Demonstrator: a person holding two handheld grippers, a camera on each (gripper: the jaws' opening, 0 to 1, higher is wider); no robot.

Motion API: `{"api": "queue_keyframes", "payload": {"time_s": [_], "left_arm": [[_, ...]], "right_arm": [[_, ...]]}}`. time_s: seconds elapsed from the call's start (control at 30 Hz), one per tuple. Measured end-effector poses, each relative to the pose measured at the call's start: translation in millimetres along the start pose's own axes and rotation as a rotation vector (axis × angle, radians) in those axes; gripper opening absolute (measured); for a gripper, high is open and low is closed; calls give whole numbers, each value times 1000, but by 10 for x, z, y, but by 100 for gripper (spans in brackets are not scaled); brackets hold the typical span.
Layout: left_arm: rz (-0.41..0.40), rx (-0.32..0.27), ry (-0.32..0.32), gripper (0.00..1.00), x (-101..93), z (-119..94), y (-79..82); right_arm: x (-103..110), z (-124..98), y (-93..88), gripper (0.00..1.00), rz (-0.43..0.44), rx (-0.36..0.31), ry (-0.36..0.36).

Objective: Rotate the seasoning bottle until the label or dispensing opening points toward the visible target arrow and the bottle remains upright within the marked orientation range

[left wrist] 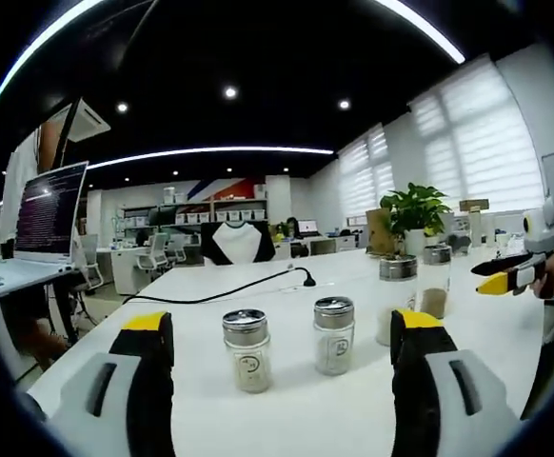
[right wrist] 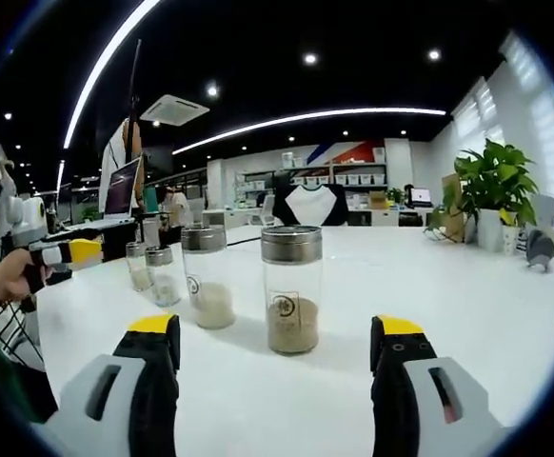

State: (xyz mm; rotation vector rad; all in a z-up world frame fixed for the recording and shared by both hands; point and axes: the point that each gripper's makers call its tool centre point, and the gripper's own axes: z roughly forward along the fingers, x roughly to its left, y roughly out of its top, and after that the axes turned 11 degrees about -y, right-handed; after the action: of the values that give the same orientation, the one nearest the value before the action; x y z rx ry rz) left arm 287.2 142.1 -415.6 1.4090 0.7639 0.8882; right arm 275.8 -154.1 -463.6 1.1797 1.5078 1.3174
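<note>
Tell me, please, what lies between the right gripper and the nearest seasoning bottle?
Nothing: in the right gripper view only bare white table separates the open right gripper from the nearest seasoning bottle.

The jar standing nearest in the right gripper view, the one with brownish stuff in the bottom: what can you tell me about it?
The jar is a clear cylinder, seemingly glass, with a brushed metal lid. Brown powder fills roughly its lowest quarter, and a small round logo faces the camera. It stands upright on the white table, ahead of the right gripper, whose jaws are spread and not touching it. A similar jar with paler powder stands beside it, apart.
</note>
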Motion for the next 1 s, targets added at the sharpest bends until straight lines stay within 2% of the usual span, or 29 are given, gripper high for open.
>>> {"api": "queue_keyframes", "payload": {"time_s": [0.17, 0.37, 1.0], "left_arm": [[15, 13, 3, 100, -45, -20, -28], [-8, 13, -3, 100, -91, -31, -68], [-18, 8, -21, 100, -192, -18, -29]], "right_arm": [[-33, -7, -1, 91, -8, -10, -22], [-68, -18, 16, 99, 19, -23, -42], [-63, -64, 46, 99, 22, -27, -48]]}}
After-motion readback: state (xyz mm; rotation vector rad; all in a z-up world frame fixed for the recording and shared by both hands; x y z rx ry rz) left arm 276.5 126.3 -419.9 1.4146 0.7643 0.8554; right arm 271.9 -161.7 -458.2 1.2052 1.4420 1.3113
